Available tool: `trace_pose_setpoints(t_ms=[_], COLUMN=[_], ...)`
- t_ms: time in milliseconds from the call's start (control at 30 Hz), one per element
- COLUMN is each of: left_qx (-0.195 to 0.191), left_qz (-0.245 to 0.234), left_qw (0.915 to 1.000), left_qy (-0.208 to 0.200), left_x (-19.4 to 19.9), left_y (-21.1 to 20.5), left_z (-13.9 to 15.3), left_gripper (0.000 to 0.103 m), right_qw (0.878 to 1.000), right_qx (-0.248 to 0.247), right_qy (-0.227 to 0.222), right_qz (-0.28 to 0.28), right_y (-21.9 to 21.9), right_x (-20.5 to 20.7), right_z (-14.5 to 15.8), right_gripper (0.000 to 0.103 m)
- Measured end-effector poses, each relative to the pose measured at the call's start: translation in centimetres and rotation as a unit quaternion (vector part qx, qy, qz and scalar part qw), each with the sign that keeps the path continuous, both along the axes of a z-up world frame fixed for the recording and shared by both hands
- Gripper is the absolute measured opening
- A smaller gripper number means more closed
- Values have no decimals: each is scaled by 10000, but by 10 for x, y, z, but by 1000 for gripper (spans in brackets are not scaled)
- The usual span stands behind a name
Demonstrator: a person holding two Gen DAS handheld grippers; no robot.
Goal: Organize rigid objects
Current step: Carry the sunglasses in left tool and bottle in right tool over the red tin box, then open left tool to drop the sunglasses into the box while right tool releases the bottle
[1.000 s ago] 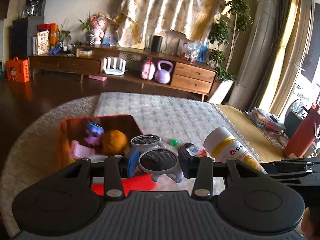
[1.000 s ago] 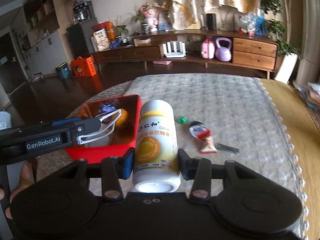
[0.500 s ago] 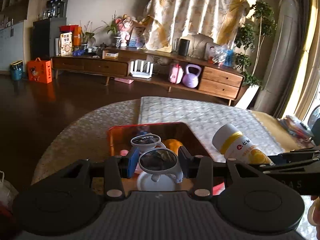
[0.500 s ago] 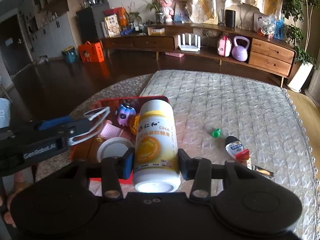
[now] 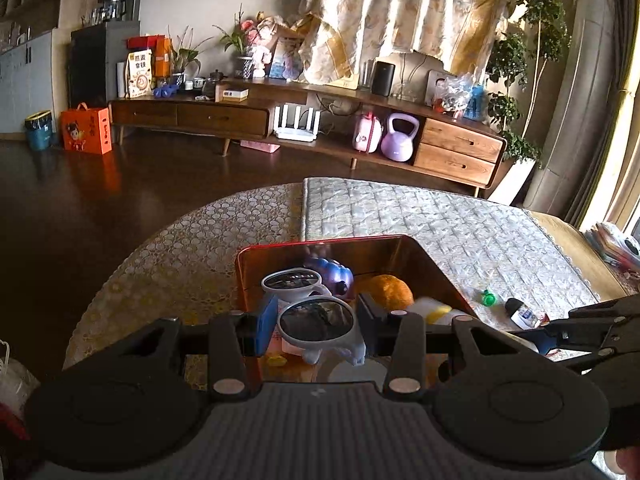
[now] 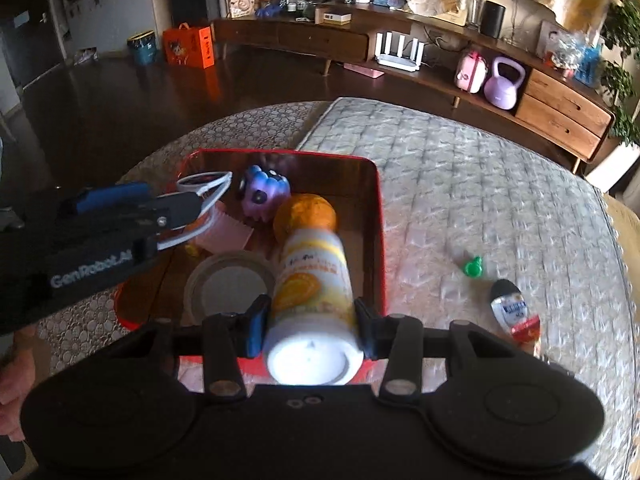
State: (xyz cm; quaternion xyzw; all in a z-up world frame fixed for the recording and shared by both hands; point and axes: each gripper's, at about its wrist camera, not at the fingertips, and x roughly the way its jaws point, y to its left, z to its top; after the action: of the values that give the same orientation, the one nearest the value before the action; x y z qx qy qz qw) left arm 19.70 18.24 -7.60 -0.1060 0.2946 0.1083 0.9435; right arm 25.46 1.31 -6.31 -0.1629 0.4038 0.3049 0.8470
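My left gripper point(image 5: 318, 330) is shut on white-framed sunglasses point(image 5: 316, 318) and holds them above the red tray point(image 5: 312, 242). The sunglasses also show in the right wrist view point(image 6: 208, 188). My right gripper point(image 6: 310, 330) is shut on a white and yellow bottle point(image 6: 312, 292), tilted down into the red tray point(image 6: 370, 240). The tray holds a purple toy point(image 6: 264, 192), an orange point(image 6: 306, 214), a pink item point(image 6: 226, 234) and a roll of tape point(image 6: 230, 280).
On the quilted table cover point(image 6: 480, 184) right of the tray lie a small green cap point(image 6: 473, 267) and a black-capped tube point(image 6: 508, 304). A wooden sideboard point(image 5: 360, 120) stands beyond the dark floor.
Both grippers have moved over the red tray. The bottle has tipped down into the tray beside the orange. The sunglasses hang lower over the tray's near part.
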Motion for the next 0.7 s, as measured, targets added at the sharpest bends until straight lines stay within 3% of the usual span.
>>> trace_pose_setpoints(t_ms=[700], left_qx=[-171], left_qz=[-18], left_qw=[9986], left_qy=[495], left_x=[18], left_y=[8], left_z=[-31], left_gripper=[42], right_qw=[9997], right_qx=[-78], right_qy=[-109], right_qz=[220], right_y=[7], right_x=[1], right_z=[-18], right_gripper=[48])
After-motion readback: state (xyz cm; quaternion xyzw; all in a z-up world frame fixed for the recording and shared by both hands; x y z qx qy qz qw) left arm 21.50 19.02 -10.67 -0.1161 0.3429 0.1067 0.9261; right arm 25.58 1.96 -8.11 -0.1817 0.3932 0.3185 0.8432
